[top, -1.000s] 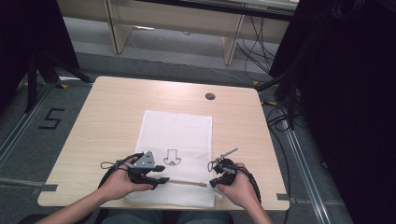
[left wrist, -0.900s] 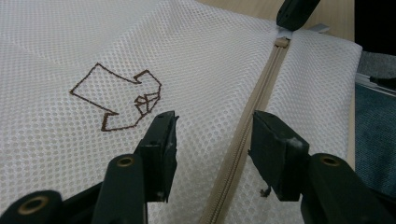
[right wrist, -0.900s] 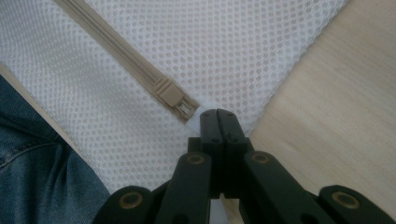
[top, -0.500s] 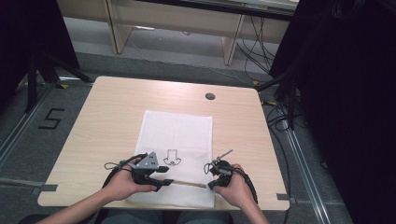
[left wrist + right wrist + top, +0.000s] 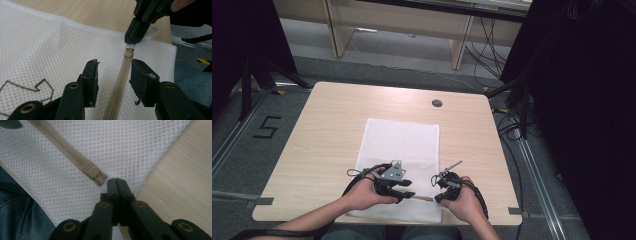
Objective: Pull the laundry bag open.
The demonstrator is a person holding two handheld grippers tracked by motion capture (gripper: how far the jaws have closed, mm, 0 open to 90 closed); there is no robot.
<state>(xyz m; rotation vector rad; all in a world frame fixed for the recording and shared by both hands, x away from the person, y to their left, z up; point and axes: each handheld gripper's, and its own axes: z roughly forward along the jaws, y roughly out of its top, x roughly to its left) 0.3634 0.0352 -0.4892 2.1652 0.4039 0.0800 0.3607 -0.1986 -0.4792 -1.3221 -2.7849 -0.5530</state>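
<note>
Lay flat near the front edge of the surface: a white mesh laundry bag, soft, light, floppy. Best taken by the zipper pull. Right gripper fingers pinched the bag's corner tab; left gripper fingers, just closing, straddled the zipper untouched.

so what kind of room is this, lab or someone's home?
Probably a lab or data-collection workspace: a bare wooden table on grey floor with a taped number 5, loose cables, and black curtains beside it.
</note>
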